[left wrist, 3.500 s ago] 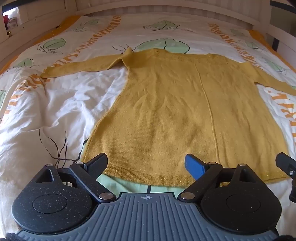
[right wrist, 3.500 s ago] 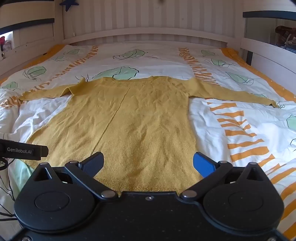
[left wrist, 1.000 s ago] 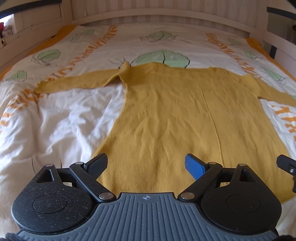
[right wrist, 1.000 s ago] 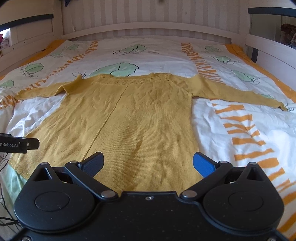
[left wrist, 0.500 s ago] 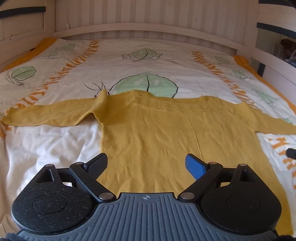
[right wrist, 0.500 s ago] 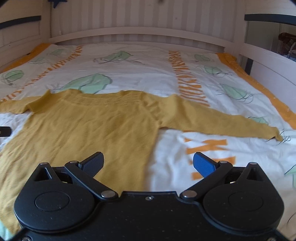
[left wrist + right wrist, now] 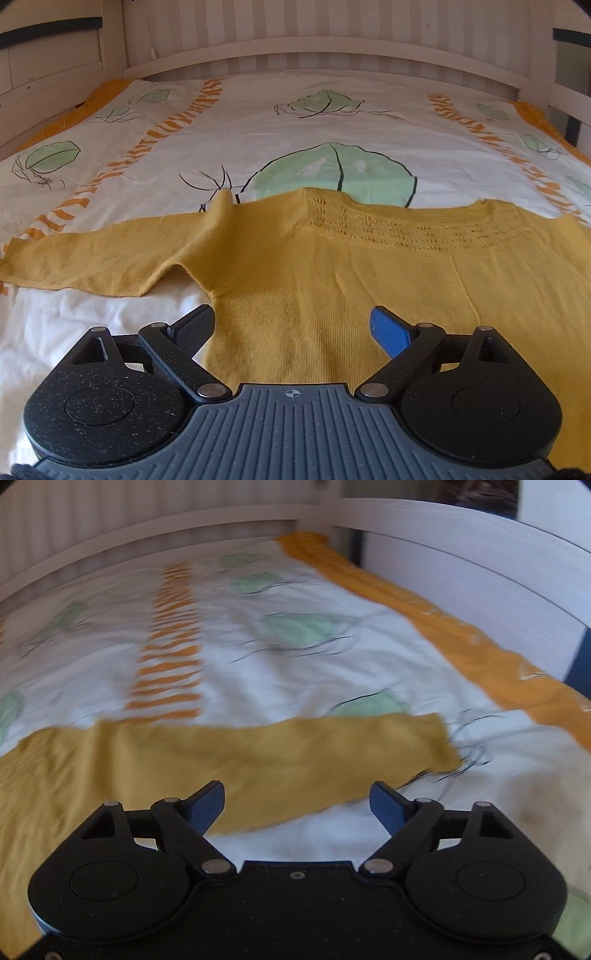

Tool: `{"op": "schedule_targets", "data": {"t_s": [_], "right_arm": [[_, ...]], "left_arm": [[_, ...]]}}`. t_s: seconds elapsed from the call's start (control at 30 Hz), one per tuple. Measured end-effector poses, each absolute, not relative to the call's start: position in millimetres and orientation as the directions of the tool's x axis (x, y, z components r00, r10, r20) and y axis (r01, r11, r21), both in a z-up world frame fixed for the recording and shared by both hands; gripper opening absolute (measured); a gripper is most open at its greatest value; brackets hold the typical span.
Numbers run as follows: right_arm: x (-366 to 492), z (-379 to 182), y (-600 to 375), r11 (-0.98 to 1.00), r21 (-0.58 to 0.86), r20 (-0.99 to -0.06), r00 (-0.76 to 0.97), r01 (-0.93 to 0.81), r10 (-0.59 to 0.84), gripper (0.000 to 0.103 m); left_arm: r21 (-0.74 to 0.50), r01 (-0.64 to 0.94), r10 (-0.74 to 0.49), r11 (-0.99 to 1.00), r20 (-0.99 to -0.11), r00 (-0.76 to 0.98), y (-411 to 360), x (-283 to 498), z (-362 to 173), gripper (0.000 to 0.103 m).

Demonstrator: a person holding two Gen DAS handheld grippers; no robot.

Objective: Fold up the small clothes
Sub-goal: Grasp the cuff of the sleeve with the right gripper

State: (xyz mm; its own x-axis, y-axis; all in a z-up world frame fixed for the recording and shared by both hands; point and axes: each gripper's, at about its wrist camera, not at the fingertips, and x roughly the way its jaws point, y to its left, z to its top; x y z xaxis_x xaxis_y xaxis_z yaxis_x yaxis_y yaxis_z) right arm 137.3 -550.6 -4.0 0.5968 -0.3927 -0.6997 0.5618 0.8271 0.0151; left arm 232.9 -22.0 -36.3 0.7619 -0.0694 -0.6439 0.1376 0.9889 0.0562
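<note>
Sweater (image 7: 332,280) lies flat on the bed (image 7: 295,122), sleeves at nine and three o'clock. We hold our left tool (image 7: 295,326) and right tool (image 7: 297,801) wide open, gripping nothing.

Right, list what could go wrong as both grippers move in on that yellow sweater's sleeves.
1. The right gripper is open over the right sleeve, but its view is motion-blurred; a rushed pinch could catch the bedsheet too.
2. The left gripper is open above the armpit, not the left sleeve, so a grab there may bunch the sweater.
</note>
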Motion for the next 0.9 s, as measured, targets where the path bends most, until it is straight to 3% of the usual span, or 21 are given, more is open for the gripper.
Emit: {"op": "schedule_targets", "data": {"t_s": [0.27, 0.53, 0.83, 0.87, 0.9], "right_arm": [[147.9, -11.7, -626.1, 0.742, -0.035, -0.708, 0.508, 0.67, -0.491, 0.078], [151.7, -35.3, -664.3, 0.697, 0.023, -0.756, 0.469, 0.717, -0.457, 0.076], [147.2, -58.7, -674.9, 0.669, 0.139, -0.779, 0.498, 0.73, -0.381, 0.076], [147.1, -58.5, -674.7, 0.675, 0.151, -0.781, 0.506, 0.722, -0.366, 0.064], [146.9, -58.2, -674.8, 0.682, 0.17, -0.784, 0.516, 0.712, -0.344, 0.039]], "left_arm": [[0.072, 0.161, -0.073, 0.984, -0.663, 0.745, -32.5, 243.6, -69.4, 0.092], [0.013, 0.15, -0.104, 0.989, -0.657, 0.747, -24.8, 244.5, -76.8, 0.103], [0.014, 0.148, -0.102, 0.989, -0.659, 0.745, -27.6, 246.6, -80.3, 0.103], [0.014, 0.148, -0.102, 0.989, -0.659, 0.745, -27.7, 246.6, -80.5, 0.103], [0.014, 0.148, -0.102, 0.989, -0.659, 0.746, -27.8, 246.6, -80.6, 0.103]]}}
